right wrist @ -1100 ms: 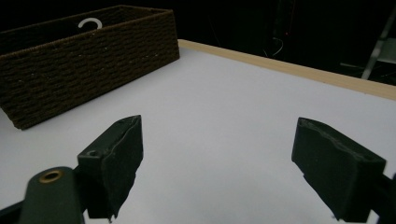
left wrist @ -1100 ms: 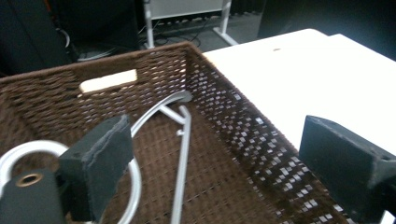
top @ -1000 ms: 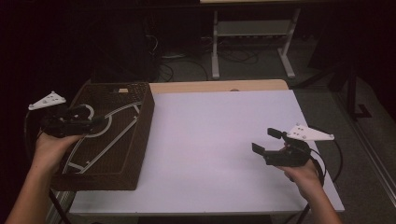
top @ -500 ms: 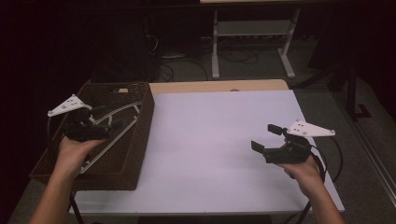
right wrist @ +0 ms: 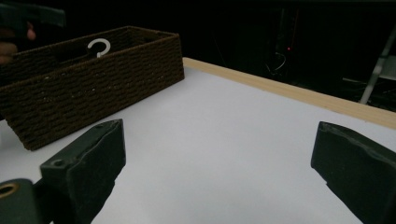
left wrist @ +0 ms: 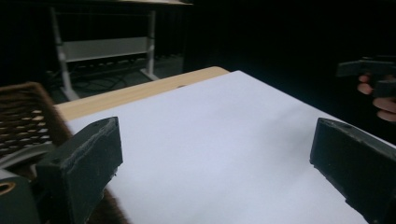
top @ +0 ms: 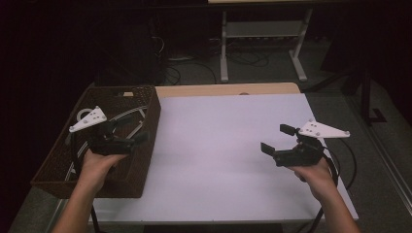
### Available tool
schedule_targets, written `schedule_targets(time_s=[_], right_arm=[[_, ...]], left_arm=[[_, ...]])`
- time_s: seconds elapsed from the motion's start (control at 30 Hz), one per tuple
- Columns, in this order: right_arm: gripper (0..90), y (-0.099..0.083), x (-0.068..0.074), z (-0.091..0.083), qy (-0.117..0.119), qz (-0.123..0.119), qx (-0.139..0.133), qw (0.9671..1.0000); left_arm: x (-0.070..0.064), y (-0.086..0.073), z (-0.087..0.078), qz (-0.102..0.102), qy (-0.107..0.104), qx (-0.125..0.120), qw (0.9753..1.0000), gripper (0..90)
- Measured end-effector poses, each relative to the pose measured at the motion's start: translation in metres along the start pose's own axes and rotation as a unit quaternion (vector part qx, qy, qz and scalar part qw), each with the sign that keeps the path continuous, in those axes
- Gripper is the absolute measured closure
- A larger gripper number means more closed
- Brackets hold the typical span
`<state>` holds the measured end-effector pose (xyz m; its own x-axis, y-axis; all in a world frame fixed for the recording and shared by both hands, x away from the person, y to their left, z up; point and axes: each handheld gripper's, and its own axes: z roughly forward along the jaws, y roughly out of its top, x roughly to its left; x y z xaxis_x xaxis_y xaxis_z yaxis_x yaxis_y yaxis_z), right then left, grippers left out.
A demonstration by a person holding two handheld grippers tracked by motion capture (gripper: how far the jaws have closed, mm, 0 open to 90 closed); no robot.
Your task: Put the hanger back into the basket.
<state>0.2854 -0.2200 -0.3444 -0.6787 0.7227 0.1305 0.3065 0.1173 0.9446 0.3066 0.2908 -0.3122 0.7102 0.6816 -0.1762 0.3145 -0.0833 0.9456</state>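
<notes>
Brown wicker basket (top: 145,116) sits at the left end of the desk (top: 218,145), and that's where the action is right now. The person has the left tongs (top: 130,130) hovering over the basket, jaws spread wide with nothing between them. Inside the basket there's what looks like a white plastic clothes hanger (top: 138,112) lying against the dark weave. From the right gripper view you can see its white hook (right wrist: 99,46) poking up above the far rim. It's dim in there, so I can't tell if there's more than one.

The right tongs (top: 277,139) are well apart from all that, held low over the bare white sheet on the right side of the desk. They're wide open too, gripping nothing, pointed roughly back toward the basket.

My read: this is the reach-in step, going for a hanger in the basket, nothing grabbed yet. The next move probably calls for dipping the left tongs down past the rim and lining the jaws across one of the thin hanger bars before closing. Thin, slick plastic, so the pinch needs to be square on or it'll slip. The right tongs look like they're just waiting for a handoff or a landing spot.
</notes>
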Motion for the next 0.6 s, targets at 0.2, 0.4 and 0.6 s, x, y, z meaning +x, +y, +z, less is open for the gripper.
schedule_targets(time_s=[0.2,0.4,0.6], right_arm=[[2.2,0.007,0.0,0.0,-0.001,0.001,-0.008,1.0],[2.2,0.011,0.0,0.0,-0.002,-0.004,-0.012,0.9999],[2.2,0.015,0.001,-0.001,-0.005,-0.003,-0.015,0.9999]], left_arm=[[-0.007,-0.007,0.006,0.003,-0.016,-0.022,0.9996,2.2],[-0.013,-0.011,0.01,0.012,-0.02,-0.031,0.9992,2.2],[-0.015,-0.016,0.014,0.017,-0.021,-0.035,0.999,2.2]])
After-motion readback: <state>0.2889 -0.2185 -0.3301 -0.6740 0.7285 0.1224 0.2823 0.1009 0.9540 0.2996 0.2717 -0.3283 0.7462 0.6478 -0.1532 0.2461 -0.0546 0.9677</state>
